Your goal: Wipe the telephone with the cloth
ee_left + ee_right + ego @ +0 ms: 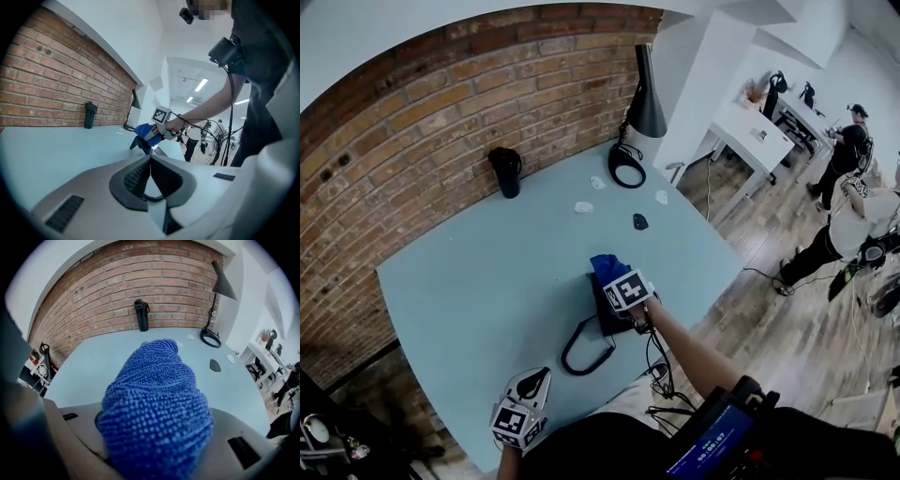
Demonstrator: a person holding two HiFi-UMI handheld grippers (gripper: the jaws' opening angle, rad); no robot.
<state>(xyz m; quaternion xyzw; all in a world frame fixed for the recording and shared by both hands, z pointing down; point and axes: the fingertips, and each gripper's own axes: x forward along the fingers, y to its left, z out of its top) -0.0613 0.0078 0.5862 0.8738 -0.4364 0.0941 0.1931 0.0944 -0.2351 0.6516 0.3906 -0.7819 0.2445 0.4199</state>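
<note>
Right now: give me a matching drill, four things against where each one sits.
Things:
1 cloth
2 bottle
3 lamp
4 cord

Places:
A by the wall
B looped on the table beside the phone
C in the right gripper
D at the table's far corner

Pairs: 1-C, 2-A, 3-D, 4-B

We saw a black flask [505,172] by the brick wall [412,122] and a black lamp [645,98] on the blue table [469,291].
</note>
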